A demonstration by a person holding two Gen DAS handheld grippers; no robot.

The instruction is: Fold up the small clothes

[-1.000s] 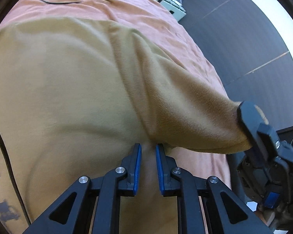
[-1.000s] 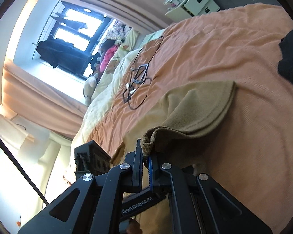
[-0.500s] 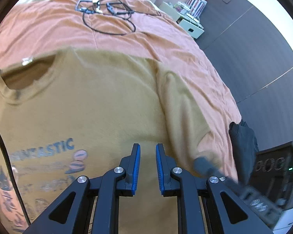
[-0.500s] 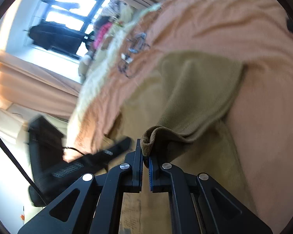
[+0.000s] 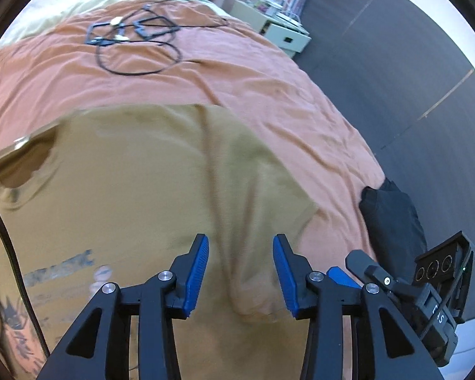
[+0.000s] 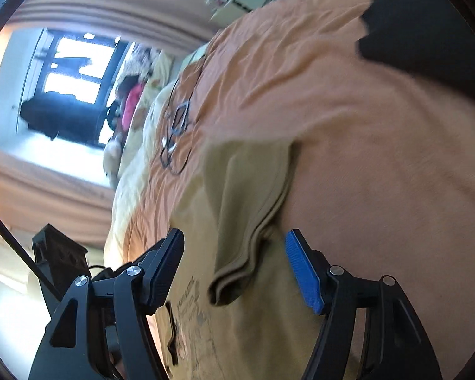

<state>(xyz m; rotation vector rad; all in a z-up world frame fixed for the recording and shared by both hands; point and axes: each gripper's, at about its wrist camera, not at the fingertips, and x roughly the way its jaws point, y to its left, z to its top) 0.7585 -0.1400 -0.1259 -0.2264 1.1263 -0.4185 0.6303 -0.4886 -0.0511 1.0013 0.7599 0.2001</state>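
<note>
Tan cotton, the T-shirt (image 5: 136, 190) is spread flat on the orange bedspread (image 5: 237, 72), its sleeve (image 6: 253, 209) folded inward. Both the left gripper (image 5: 240, 272) and the right gripper (image 6: 234, 266) are held with jaws spread, nothing pinched. The loose sleeve could be dragged open if brushed.

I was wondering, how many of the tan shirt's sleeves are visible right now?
1. A single sleeve is folded inward over the tan shirt, lying just ahead of the open right gripper and left gripper. The other sleeve is out of frame.
</note>
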